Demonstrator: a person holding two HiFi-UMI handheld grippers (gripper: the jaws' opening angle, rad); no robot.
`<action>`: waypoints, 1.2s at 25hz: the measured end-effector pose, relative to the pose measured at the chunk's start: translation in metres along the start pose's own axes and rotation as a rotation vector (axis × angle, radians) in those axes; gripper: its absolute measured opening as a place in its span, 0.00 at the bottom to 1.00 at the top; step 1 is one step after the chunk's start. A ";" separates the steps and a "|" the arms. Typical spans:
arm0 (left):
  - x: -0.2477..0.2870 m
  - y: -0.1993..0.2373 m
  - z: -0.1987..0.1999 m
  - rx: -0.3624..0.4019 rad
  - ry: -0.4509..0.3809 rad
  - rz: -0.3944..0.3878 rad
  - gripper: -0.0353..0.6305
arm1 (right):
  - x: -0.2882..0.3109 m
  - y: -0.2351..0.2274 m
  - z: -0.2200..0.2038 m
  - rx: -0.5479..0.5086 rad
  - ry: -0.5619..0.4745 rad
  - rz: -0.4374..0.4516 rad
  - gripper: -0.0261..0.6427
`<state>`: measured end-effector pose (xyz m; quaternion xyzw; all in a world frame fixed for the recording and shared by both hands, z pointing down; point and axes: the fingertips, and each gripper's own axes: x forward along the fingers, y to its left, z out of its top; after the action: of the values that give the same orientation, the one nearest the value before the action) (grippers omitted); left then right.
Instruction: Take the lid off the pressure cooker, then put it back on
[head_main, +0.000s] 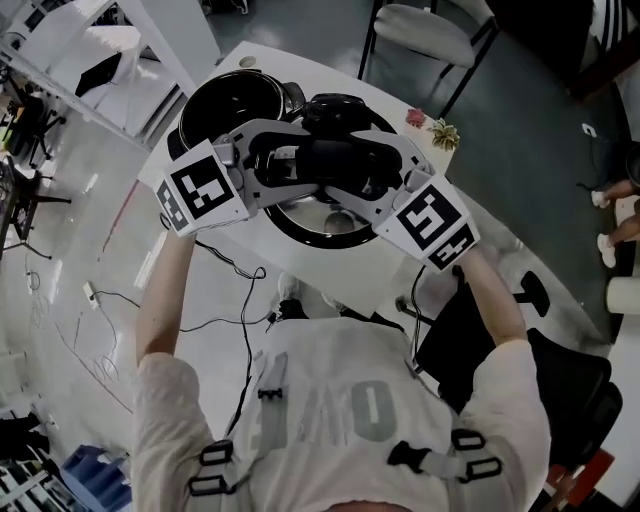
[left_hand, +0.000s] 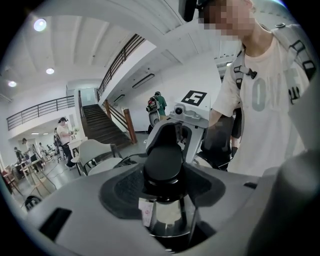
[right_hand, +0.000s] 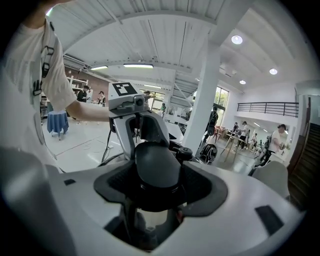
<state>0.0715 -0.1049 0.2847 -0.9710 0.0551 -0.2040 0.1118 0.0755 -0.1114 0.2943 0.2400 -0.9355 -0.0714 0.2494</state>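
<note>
Lid (head_main: 322, 226): steel-rimmed pressure cooker lid, held over the white table (head_main: 350, 285) just right of the pot and overlapping the pot's near rim in the head view; whether it touches the table I cannot tell.
Lid handle (head_main: 325, 160): long black bar across the top of the lid, with a grip at each end.
Left gripper (head_main: 285, 165): jaws clamped on the left end of the lid handle, pads pressing its sides.
Right gripper (head_main: 375, 172): jaws clamped on the opposite end, facing the left gripper across the lid.
Pot (head_main: 225, 110): uncovered, dark inside, standing on the table at its far left.
Small potted plant (head_main: 443, 133): on the table's far right edge, well clear of the lid.
Chair (head_main: 430, 25): beyond the table, on the floor.
</note>
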 end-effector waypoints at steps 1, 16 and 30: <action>0.003 -0.001 -0.003 -0.009 0.004 -0.005 0.43 | 0.000 0.000 -0.004 0.008 0.006 0.005 0.49; 0.085 -0.072 -0.083 -0.120 0.115 -0.017 0.43 | -0.003 0.048 -0.130 0.087 0.058 0.115 0.49; 0.111 -0.104 -0.177 -0.170 0.239 -0.072 0.43 | 0.047 0.086 -0.210 0.112 0.107 0.154 0.49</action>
<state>0.1068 -0.0555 0.5106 -0.9472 0.0500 -0.3165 0.0146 0.1094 -0.0613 0.5178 0.1844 -0.9391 0.0134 0.2896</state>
